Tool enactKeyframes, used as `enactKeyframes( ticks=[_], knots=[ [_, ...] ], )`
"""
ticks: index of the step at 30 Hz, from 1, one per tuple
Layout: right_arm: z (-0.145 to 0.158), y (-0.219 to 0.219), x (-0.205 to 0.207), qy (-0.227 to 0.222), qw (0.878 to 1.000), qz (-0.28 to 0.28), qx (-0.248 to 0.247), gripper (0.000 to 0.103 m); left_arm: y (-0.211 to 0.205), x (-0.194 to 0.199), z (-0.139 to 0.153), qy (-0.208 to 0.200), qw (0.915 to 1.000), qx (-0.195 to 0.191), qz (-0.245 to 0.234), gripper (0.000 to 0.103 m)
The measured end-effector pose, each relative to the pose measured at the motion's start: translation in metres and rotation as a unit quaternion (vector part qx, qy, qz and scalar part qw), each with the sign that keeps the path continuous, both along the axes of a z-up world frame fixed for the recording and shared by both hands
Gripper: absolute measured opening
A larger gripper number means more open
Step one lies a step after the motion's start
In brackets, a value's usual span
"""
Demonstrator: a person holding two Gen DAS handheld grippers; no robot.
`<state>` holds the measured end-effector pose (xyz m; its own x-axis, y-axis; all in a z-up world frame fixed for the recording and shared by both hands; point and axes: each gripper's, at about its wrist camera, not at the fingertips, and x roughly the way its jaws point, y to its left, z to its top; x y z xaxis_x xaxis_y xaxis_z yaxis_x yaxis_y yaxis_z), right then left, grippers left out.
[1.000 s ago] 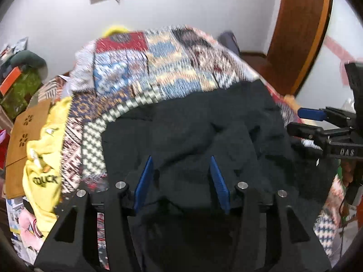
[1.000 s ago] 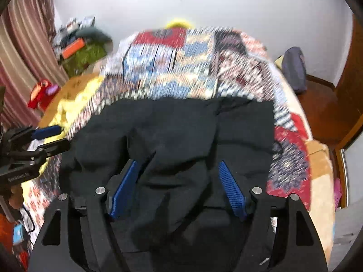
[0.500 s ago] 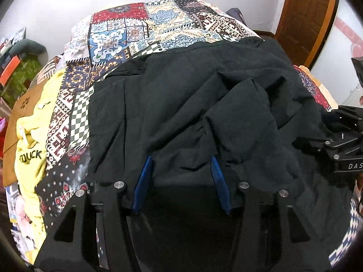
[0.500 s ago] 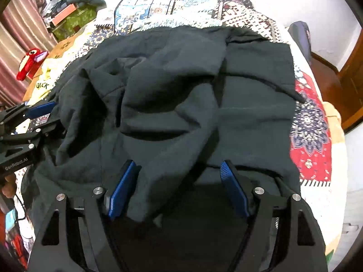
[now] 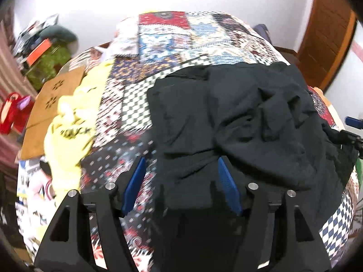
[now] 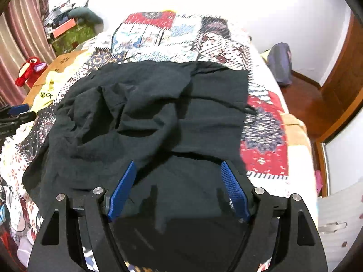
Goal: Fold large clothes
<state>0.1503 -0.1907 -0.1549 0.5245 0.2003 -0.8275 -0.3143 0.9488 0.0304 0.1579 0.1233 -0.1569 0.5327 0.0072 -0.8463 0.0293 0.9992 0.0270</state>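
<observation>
Black garment (image 6: 158, 113) lies rumpled on the bed (image 6: 263, 136), no tidy fold yet. Our left gripper (image 5: 181, 176), just widening, and right gripper (image 6: 179, 181) gape, gripping nothing.

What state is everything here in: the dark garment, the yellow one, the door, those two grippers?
Black garment: rumpled, spread on the patchwork quilt, unfolded.
Yellow garment: crumpled at the bed's side.
Wooden door: looks open.
Left gripper: open, jaws just widened, holding nothing.
Right gripper: open over the black cloth.
</observation>
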Motion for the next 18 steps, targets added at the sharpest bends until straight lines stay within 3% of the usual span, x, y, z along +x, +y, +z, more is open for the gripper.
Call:
enactKeyframes(
  ticks=[5,9,18],
  knots=[
    [-0.002,-0.026,-0.012,0.000,0.999,-0.029,-0.017,0.079,0.030,-0.021,-0.011,0.027,0.9992,-0.013,0.027,0.065],
    [-0.014,-0.054,-0.018,0.019,0.998,-0.060,-0.023,0.079,0.047,-0.043,-0.036,0.066,0.9964,-0.038,0.039,0.065],
    [-0.053,-0.103,-0.018,0.078,0.991,-0.103,-0.041,0.079,0.064,-0.077,-0.102,0.150,0.9790,-0.109,0.084,0.065]
  ],
)
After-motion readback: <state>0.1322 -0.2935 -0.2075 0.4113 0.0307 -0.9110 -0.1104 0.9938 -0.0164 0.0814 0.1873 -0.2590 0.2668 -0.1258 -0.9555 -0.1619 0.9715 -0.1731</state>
